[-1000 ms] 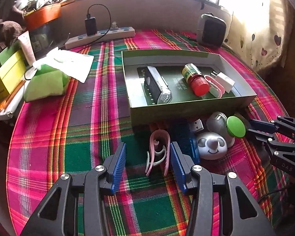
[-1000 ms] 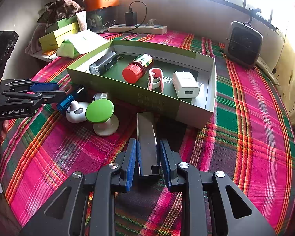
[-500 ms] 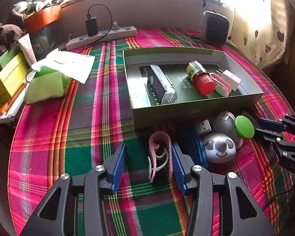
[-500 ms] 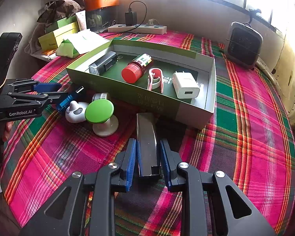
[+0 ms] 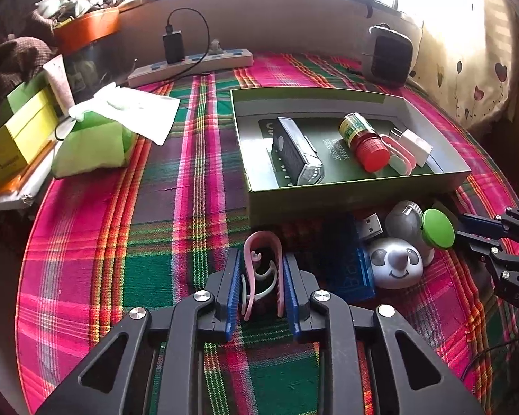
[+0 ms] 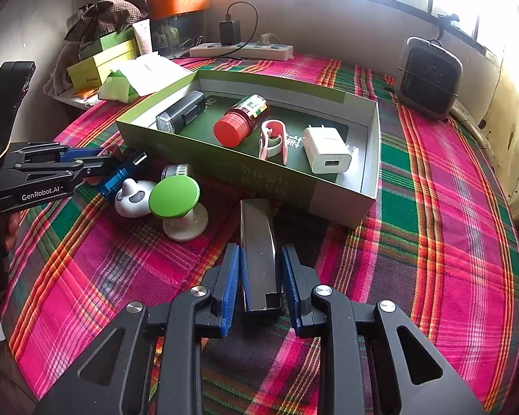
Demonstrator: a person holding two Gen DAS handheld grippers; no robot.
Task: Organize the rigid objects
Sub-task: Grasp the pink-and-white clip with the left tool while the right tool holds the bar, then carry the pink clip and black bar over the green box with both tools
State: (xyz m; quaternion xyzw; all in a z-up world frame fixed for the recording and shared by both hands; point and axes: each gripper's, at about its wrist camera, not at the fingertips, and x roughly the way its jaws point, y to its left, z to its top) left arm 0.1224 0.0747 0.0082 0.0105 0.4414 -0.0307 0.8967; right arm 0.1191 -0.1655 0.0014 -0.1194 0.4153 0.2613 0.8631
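My left gripper (image 5: 262, 276) is shut on a pink clip (image 5: 261, 259) lying on the plaid cloth just in front of the green box (image 5: 356, 193). My right gripper (image 6: 261, 276) is shut on a long black bar (image 6: 257, 242) in front of the box (image 6: 225, 159). The box holds a black flashlight (image 5: 296, 154), a red-capped bottle (image 5: 365, 141), another pink clip (image 5: 399, 157) and a white charger (image 5: 413, 141). A blue USB stick (image 5: 349, 259), a grey koala figure (image 5: 394, 266) and a green-topped knob (image 5: 437, 228) lie by the box front.
A green tissue pack (image 5: 93, 145), yellow-green boxes (image 5: 14, 131), a power strip (image 5: 190, 65) and a small black heater (image 5: 391, 55) stand around the back of the round table. The table edge curves close at left and right.
My left gripper has closed from open onto the pink clip. The right gripper stays shut on the black bar, barely moved.
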